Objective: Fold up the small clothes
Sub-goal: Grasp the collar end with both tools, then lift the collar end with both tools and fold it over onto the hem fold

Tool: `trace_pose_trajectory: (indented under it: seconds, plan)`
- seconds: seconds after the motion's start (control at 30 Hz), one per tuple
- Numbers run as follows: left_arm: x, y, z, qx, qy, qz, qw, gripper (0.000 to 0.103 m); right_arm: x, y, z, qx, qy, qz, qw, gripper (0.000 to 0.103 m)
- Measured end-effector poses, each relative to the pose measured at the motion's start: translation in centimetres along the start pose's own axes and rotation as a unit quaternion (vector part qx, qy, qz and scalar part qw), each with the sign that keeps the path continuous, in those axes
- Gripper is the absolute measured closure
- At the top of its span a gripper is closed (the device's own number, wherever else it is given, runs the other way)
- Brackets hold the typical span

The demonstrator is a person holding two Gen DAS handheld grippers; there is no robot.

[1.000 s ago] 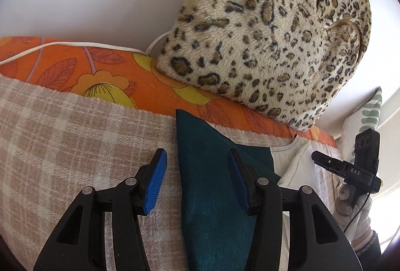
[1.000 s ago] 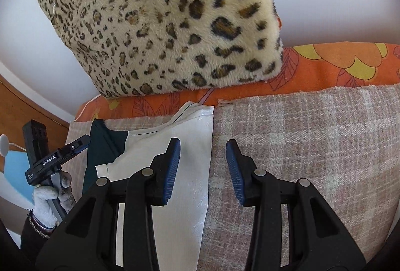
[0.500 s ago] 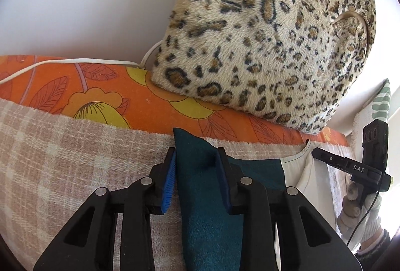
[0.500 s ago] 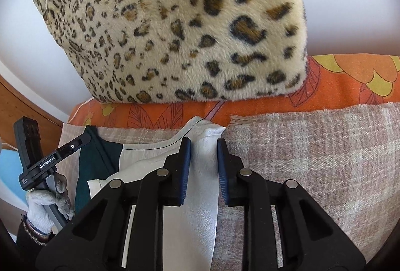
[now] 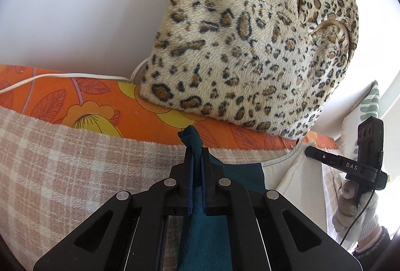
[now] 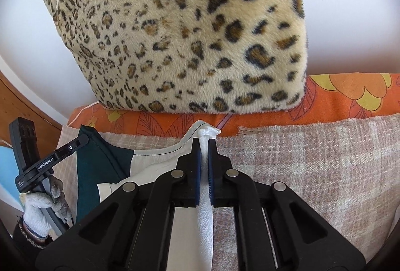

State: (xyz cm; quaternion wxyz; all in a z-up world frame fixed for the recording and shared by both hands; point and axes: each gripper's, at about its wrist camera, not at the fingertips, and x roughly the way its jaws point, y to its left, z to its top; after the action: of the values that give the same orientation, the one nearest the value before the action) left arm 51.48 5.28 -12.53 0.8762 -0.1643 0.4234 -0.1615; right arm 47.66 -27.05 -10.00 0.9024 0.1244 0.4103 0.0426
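L wrist view: left gripper (image 5: 196, 178) jaws have just closed, now pinching the teal corner of the garment (image 5: 212, 228), which lies on the plaid blanket (image 5: 75, 171) just below the leopard cushion (image 5: 250, 46). Lift both corners evenly & keep the cloth taut. "DAS" on the other tool.

R wrist view: right gripper (image 6: 204, 171) likewise pinches the white corner below the cushion; "GenRobot.AI" legible.

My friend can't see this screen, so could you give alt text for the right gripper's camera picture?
The right gripper is shut on the white corner of a white and teal garment lying on a plaid blanket. Behind stands a leopard-print cushion; at left, a gloved hand holds the other gripper.
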Motion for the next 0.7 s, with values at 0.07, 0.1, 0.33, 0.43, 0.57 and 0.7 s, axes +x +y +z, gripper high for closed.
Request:
trace_pose_trajectory:
  seconds: [0.07,0.1,0.33,0.43,0.57,0.7]
  plan:
    - [-0.5,-0.4,0.0,0.002,-0.002,-0.006,1.0,0.1,-0.6,0.3,0.1,-0.002,-0.004,0.003,1.0,0.098]
    - [-0.7,-0.6,0.0,0.004,-0.003,-0.009,0.9999,0.1,-0.9,0.5,0.2,-0.003,-0.007,0.004,1.0,0.098]
    - [-3.1,-2.1,0.0,0.013,-0.016,-0.024,0.9995,0.101,-3.2,1.8,0.1,-0.014,-0.021,0.011,1.0,0.098]
    - [-4.3,-2.8,-0.3,0.02,-0.018,-0.026,0.9993,0.101,-4.2,2.5,-0.1,-0.021,-0.023,0.013,0.999,0.098]
    - [-6.1,-3.4,-0.8,0.022,-0.02,-0.031,0.9991,0.101,-6.1,3.5,-0.4,-0.029,-0.03,0.015,0.999,0.098]
    - [-8.0,-4.6,-1.4,0.027,-0.024,-0.035,0.9987,0.101,-8.0,4.7,-1.1,-0.041,-0.034,0.015,0.998,0.098]
